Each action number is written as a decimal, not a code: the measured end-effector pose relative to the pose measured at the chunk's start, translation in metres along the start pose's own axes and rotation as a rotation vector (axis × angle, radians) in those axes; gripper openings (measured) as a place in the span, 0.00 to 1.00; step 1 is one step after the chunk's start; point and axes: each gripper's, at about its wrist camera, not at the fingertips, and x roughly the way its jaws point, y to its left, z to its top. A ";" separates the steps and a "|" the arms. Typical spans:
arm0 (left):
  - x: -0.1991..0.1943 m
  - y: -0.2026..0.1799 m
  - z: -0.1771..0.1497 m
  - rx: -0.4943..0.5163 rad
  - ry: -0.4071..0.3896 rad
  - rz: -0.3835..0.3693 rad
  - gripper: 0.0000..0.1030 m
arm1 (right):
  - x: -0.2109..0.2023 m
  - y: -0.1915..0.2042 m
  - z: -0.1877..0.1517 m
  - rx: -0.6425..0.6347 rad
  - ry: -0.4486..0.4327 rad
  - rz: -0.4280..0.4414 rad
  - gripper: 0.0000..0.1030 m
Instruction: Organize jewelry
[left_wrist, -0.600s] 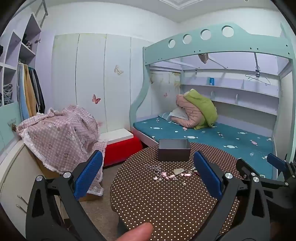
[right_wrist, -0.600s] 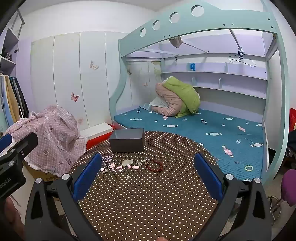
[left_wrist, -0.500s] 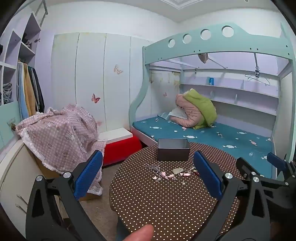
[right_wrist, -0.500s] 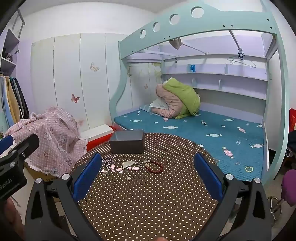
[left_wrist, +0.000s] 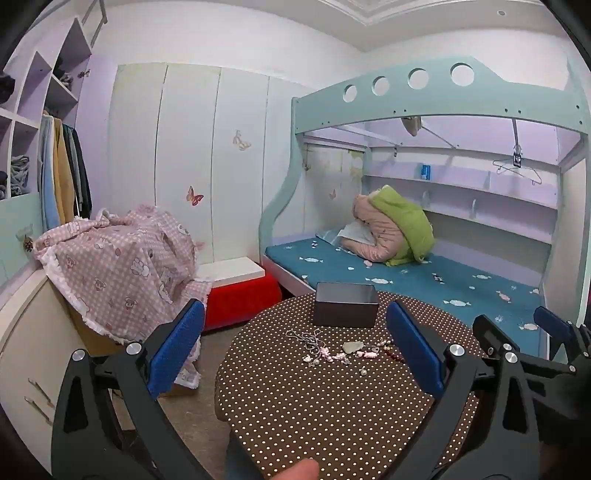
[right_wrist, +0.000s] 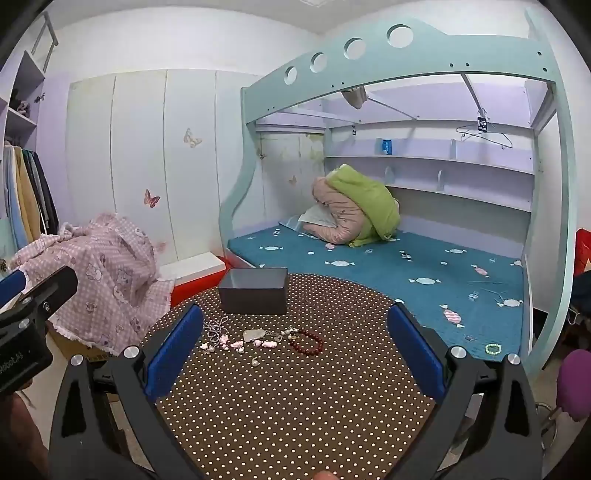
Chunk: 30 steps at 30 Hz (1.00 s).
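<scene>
A round table (left_wrist: 314, 406) (right_wrist: 295, 406) with a brown dotted cloth carries a dark grey open box (left_wrist: 346, 309) (right_wrist: 254, 291) at its far side. In front of the box lies loose jewelry: a silver chain (left_wrist: 308, 338) (right_wrist: 215, 328), pink bead pieces (left_wrist: 332, 355) (right_wrist: 236, 345), a pale stone pendant (left_wrist: 351, 346) (right_wrist: 254, 335) and a red bead bracelet (right_wrist: 306, 341). My left gripper (left_wrist: 295, 345) is open, hovering short of the jewelry. My right gripper (right_wrist: 295, 345) is open too, with nothing between its blue pads.
A teal bunk bed (left_wrist: 424, 280) (right_wrist: 406, 269) with a pink and green quilt (right_wrist: 354, 210) stands behind the table. A pink checked cloth (left_wrist: 118, 266) (right_wrist: 107, 273) covers furniture at the left, beside a red and white stool (left_wrist: 236, 284). A green bracelet (right_wrist: 494, 348) lies on the mattress.
Both views have shifted slightly: the table and jewelry sit a little lower and farther, as both grippers tilt up or draw back slightly. Both stay open.
</scene>
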 end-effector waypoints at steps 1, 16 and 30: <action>0.003 -0.001 0.005 -0.001 0.002 0.001 0.95 | -0.001 0.001 0.000 -0.001 -0.002 -0.002 0.93; -0.006 0.002 0.003 -0.019 -0.040 -0.015 0.95 | -0.008 0.001 0.004 -0.012 -0.023 0.005 0.93; -0.006 0.007 0.006 -0.025 -0.044 -0.002 0.95 | -0.010 0.006 0.007 -0.035 -0.032 0.014 0.93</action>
